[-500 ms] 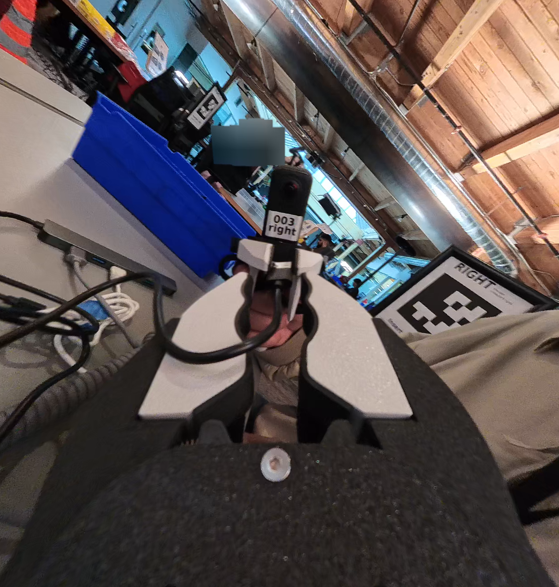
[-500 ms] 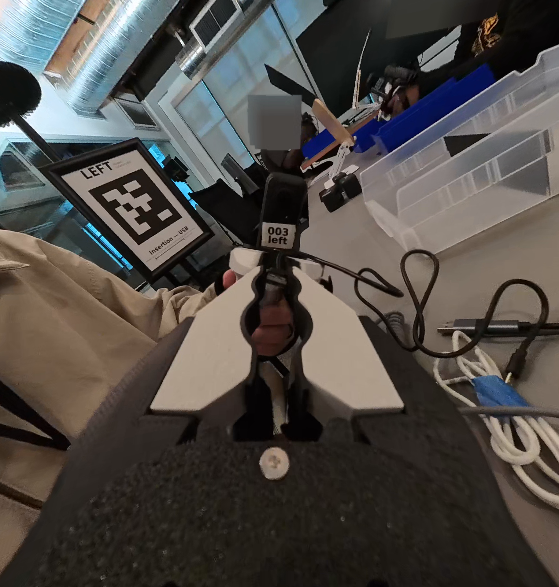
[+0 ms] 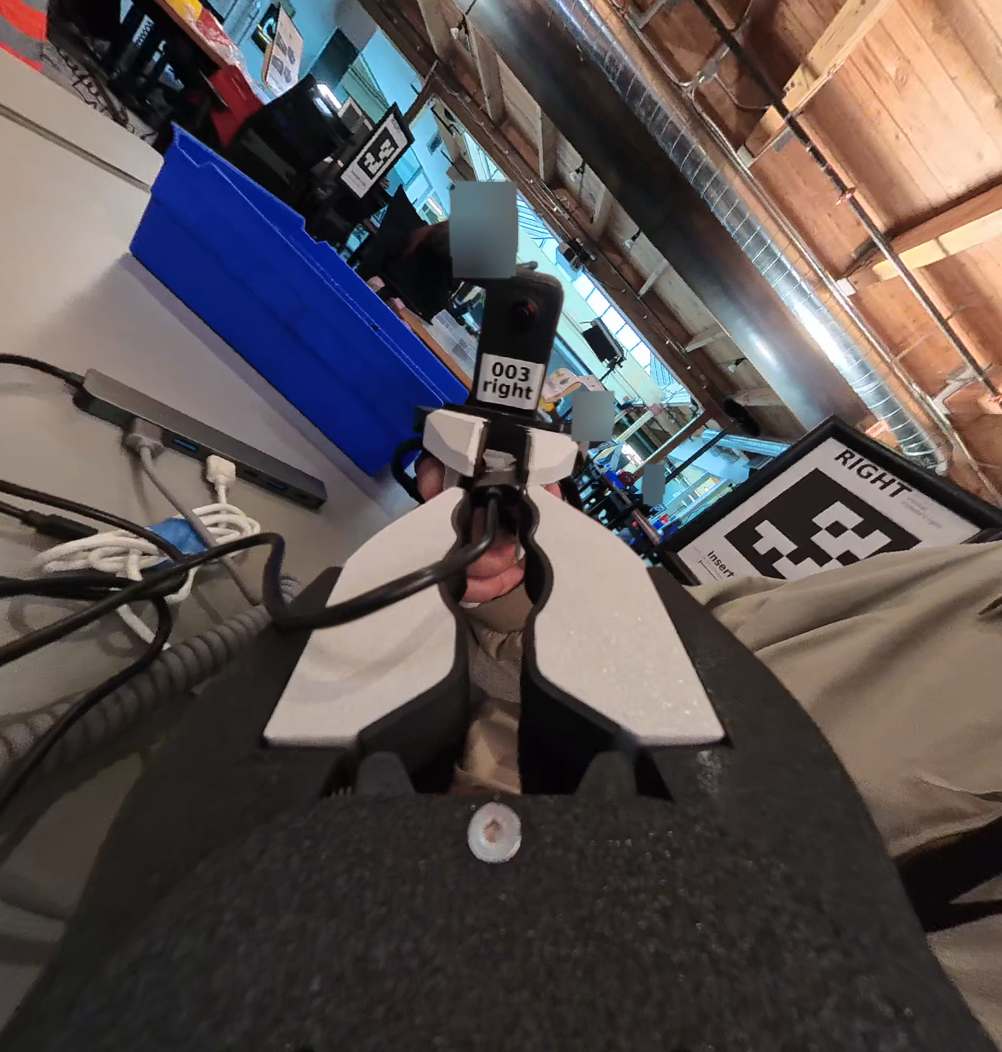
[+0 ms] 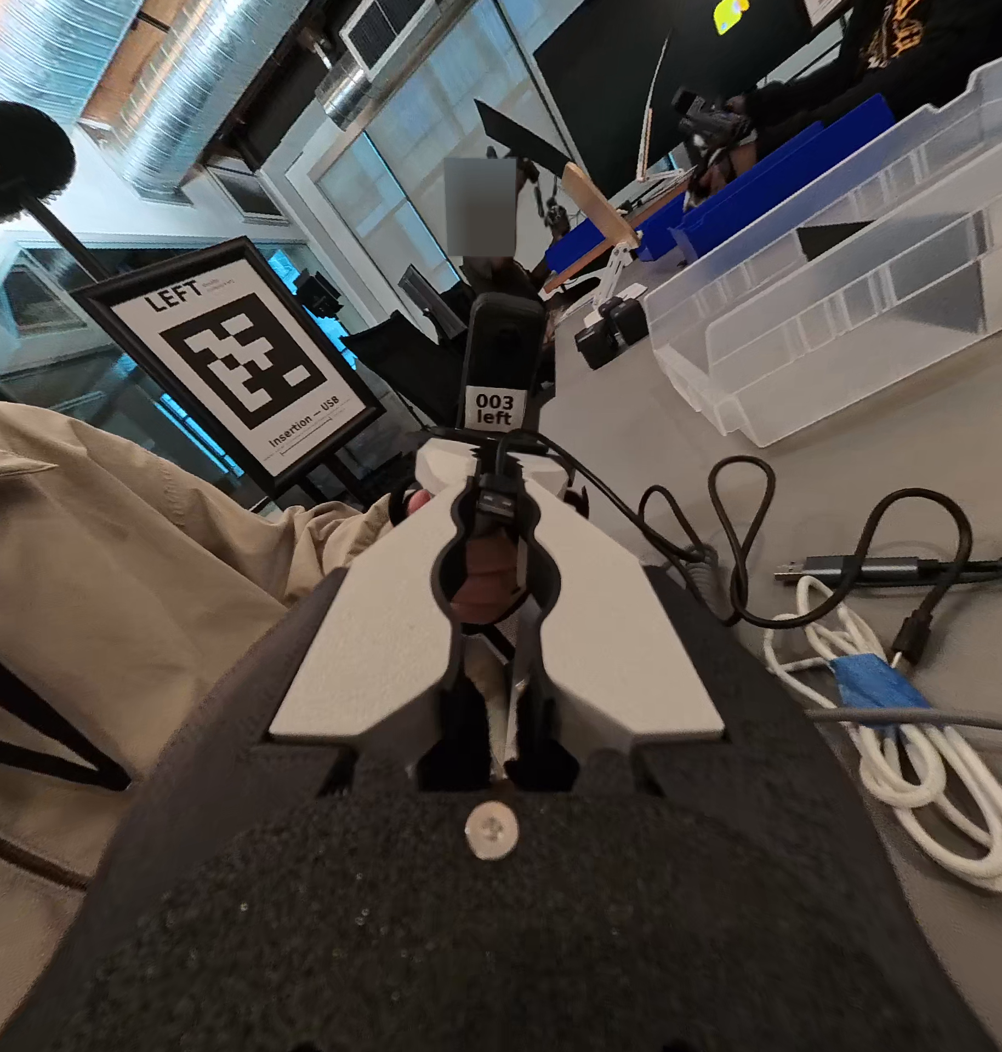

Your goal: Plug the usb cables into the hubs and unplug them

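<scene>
My left gripper (image 3: pixel 494 501) and my right gripper (image 4: pixel 496 489) point at each other above the table, tip to tip. The right gripper is shut on the black USB plug (image 4: pixel 496 501) at its tips. The plug's black cable (image 3: pixel 373 603) runs over my left finger into the left gripper's tips, which are closed on it. The cable loops down to the table (image 4: pixel 738 512). A grey hub (image 3: pixel 202 438) lies on the table at the left, with a white plug (image 3: pixel 221 472) and a grey plug (image 3: pixel 140 441) in its ports. The right gripper's white fingertips (image 3: pixel 453 444) show just beyond mine.
A white cable bundle with blue tape (image 4: pixel 886 740) and a loose grey USB plug (image 4: pixel 829 566) lie on the table. A blue bin (image 3: pixel 271 319) stands behind the hub, clear plastic trays (image 4: pixel 829 319) at the far side. A person's beige sleeve (image 3: pixel 829 683) and framed marker boards (image 4: pixel 242 353) are close by. Less than 4 cm separates the two grippers' tips. Left tips and right tips are each some 20 centimeters from the grey hub (image 3: pixel 202 438).
Almost nothing. Both grippers keep their hold on the black plug and cable. The left wrist view has tilted slightly.
</scene>
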`<act>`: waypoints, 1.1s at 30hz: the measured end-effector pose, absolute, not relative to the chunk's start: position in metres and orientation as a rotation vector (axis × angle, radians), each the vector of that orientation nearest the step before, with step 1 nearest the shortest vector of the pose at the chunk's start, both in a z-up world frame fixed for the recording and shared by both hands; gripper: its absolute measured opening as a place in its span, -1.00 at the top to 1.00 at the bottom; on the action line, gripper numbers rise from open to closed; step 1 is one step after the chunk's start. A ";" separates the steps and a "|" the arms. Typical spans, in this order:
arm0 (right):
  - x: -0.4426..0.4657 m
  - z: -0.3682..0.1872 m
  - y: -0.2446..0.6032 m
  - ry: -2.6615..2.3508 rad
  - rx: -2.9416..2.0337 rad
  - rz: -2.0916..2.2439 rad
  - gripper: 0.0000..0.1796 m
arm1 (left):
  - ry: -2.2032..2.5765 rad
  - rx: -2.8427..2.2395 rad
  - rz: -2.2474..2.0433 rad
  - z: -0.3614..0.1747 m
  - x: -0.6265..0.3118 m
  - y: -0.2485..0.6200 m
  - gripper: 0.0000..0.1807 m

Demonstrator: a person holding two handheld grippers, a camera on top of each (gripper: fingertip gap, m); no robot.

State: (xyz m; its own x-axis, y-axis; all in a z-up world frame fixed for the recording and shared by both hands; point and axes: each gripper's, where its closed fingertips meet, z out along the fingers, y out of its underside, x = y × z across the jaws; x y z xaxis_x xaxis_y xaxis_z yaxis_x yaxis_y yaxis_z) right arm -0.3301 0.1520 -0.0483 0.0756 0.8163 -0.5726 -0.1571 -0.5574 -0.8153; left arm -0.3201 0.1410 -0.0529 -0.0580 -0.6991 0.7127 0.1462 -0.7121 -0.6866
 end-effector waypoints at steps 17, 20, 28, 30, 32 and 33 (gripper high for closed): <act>-0.314 -0.039 0.156 -0.666 -1.541 1.594 1.00 | 0.570 -1.567 -1.837 -0.043 -0.333 0.147 0.84; -0.319 -0.046 0.154 -0.699 -1.591 1.568 0.83 | 0.586 -1.547 -1.789 -0.042 -0.331 0.147 0.85; -0.339 -0.034 0.135 -0.574 -1.545 2.008 0.69 | 0.864 -1.344 -1.301 -0.028 -0.334 0.135 0.85; -0.339 -0.032 0.134 -0.573 -1.527 2.009 0.78 | 0.900 -1.322 -1.246 -0.030 -0.331 0.132 0.85; -0.339 -0.032 0.134 -0.587 -1.528 1.969 0.83 | 0.905 -1.315 -1.253 -0.030 -0.330 0.131 0.85; -0.338 -0.032 0.134 -0.599 -1.529 1.950 0.85 | 0.905 -1.314 -1.263 -0.030 -0.329 0.130 0.85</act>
